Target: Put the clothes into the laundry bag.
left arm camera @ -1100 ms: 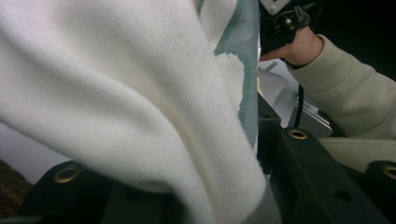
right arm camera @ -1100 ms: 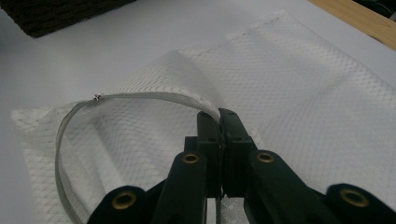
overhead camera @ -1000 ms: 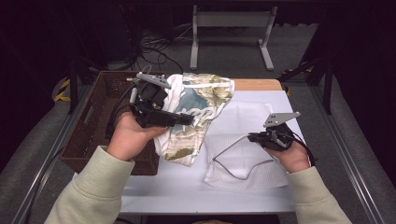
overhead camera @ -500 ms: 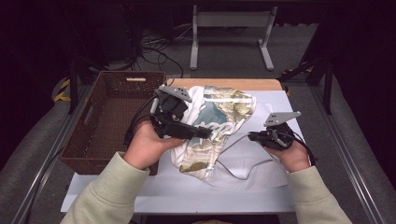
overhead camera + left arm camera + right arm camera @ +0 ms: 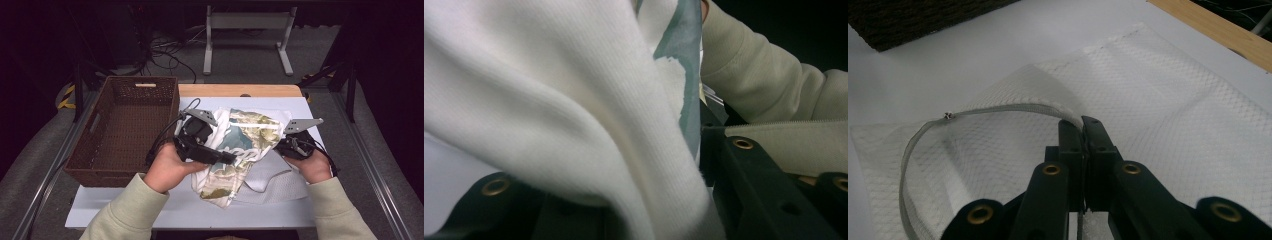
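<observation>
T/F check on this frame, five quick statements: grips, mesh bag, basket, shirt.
1. The right gripper is shut on the zipper edge of the mesh bag. True.
2. The left gripper holds nothing. False: its jaws clamp the printed shirt.
3. The wicker basket has laundry in it. False: it looks empty.
4. The mesh bag's mouth is held open, its zipper edge lifted in a loop. True.
5. The shirt is fully inside the bag. False: it lies above the bag, not yet in.
</observation>
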`<action>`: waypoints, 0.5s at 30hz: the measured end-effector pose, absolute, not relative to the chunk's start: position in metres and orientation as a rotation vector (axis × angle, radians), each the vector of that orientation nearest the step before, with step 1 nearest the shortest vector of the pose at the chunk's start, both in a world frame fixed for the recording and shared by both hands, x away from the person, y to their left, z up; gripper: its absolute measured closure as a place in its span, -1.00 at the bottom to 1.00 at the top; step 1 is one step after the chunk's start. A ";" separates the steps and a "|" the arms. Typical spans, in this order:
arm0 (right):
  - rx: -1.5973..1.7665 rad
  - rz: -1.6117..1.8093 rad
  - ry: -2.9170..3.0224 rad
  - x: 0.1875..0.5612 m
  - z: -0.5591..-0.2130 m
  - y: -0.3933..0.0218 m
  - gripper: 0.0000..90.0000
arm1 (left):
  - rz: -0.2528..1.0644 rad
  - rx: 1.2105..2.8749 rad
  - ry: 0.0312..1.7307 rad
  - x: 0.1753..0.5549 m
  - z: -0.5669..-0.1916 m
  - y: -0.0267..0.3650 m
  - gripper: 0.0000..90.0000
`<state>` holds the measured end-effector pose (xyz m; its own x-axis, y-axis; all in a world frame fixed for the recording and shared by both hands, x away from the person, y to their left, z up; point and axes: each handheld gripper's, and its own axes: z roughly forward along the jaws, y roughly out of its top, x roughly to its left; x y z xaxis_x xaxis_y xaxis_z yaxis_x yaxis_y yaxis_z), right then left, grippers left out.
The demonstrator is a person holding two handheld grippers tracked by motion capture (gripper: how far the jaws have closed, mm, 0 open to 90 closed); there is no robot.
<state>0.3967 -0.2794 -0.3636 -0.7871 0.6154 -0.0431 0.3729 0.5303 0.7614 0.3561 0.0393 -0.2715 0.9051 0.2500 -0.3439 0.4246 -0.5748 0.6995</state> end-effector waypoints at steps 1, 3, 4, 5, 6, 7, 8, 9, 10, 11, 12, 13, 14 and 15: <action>0.821 1.119 2.464 0.397 -0.363 -0.279 0.95 | -0.268 2.208 0.478 0.356 -0.274 0.039 0.49; 0.815 1.118 2.463 0.397 -0.362 -0.277 0.95 | -0.282 2.217 0.478 0.354 -0.280 0.037 0.49; 0.812 1.117 2.462 0.397 -0.361 -0.277 0.95 | -0.289 2.218 0.479 0.353 -0.282 0.037 0.49; 0.809 1.115 2.461 0.397 -0.361 -0.276 0.95 | -0.294 2.219 0.475 0.352 -0.284 0.036 0.49; 0.810 1.115 2.459 0.398 -0.361 -0.276 0.95 | -0.302 2.222 0.475 0.351 -0.285 0.036 0.49; 0.809 1.117 2.457 0.398 -0.360 -0.276 0.96 | -0.316 2.227 0.474 0.350 -0.288 0.035 0.49; 0.808 1.120 2.453 0.398 -0.359 -0.276 0.96 | -0.326 2.234 0.473 0.348 -0.289 0.033 0.49; 0.810 1.122 2.452 0.398 -0.359 -0.276 0.95 | -0.333 2.245 0.463 0.347 -0.291 0.031 0.49; 0.811 1.122 2.451 0.398 -0.359 -0.276 0.95 | -0.348 2.252 0.459 0.346 -0.294 0.029 0.49; 0.813 1.120 2.453 0.398 -0.360 -0.276 0.96 | -0.361 2.257 0.453 0.345 -0.296 0.027 0.49; 0.818 1.120 2.452 0.398 -0.360 -0.277 0.95 | -0.361 2.257 0.453 0.345 -0.296 0.027 0.49; 0.818 1.120 2.452 0.398 -0.360 -0.277 0.95 | -0.371 2.267 0.442 0.344 -0.299 0.025 0.49; 0.819 1.121 2.451 0.398 -0.360 -0.277 0.95 | -0.386 2.268 0.439 0.344 -0.301 0.023 0.49; 0.818 1.122 2.449 0.397 -0.360 -0.277 0.96 | -0.399 2.271 0.435 0.344 -0.304 0.021 0.49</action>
<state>0.3975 -0.2769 -0.3597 -0.7826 0.6203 -0.0538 0.3644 0.5263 0.7682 0.3437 0.0212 -0.3041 0.8924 0.1840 -0.4121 0.4266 -0.6420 0.6370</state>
